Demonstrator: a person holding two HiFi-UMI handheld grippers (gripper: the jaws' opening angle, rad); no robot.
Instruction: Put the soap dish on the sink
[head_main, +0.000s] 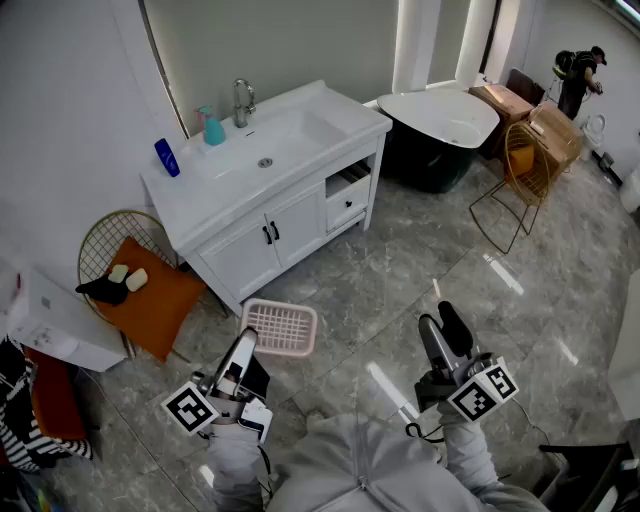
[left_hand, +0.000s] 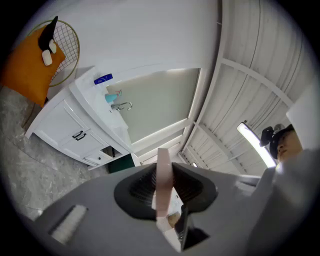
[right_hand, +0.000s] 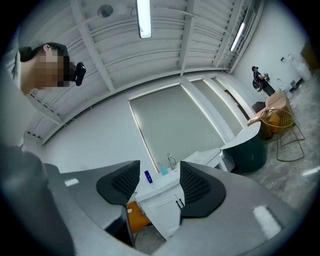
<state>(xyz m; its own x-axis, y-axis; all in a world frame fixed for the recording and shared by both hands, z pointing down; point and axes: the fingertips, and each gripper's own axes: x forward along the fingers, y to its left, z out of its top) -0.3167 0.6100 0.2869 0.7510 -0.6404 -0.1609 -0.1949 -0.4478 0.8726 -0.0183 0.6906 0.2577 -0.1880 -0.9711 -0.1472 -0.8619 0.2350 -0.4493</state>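
Observation:
The soap dish (head_main: 281, 328) is a pink slatted tray held low over the grey marble floor, in front of the white vanity. My left gripper (head_main: 246, 345) is shut on its near edge. In the left gripper view the dish (left_hand: 163, 175) stands edge-on, pinched between the dark pads. The sink (head_main: 270, 140) is a white basin in the vanity top, with a chrome faucet (head_main: 242, 100) behind it, some way ahead of both grippers. My right gripper (head_main: 441, 325) is open and holds nothing. In the right gripper view (right_hand: 159, 182) the vanity (right_hand: 162, 200) shows through the gap between its jaws.
A teal soap bottle (head_main: 213, 128) and a blue bottle (head_main: 167, 158) stand on the vanity top. A wire chair with an orange cushion (head_main: 150, 295) is at the left. A dark bathtub (head_main: 440, 130) and a gold wire chair (head_main: 525, 165) stand at the right, and a person (head_main: 578, 75) beyond.

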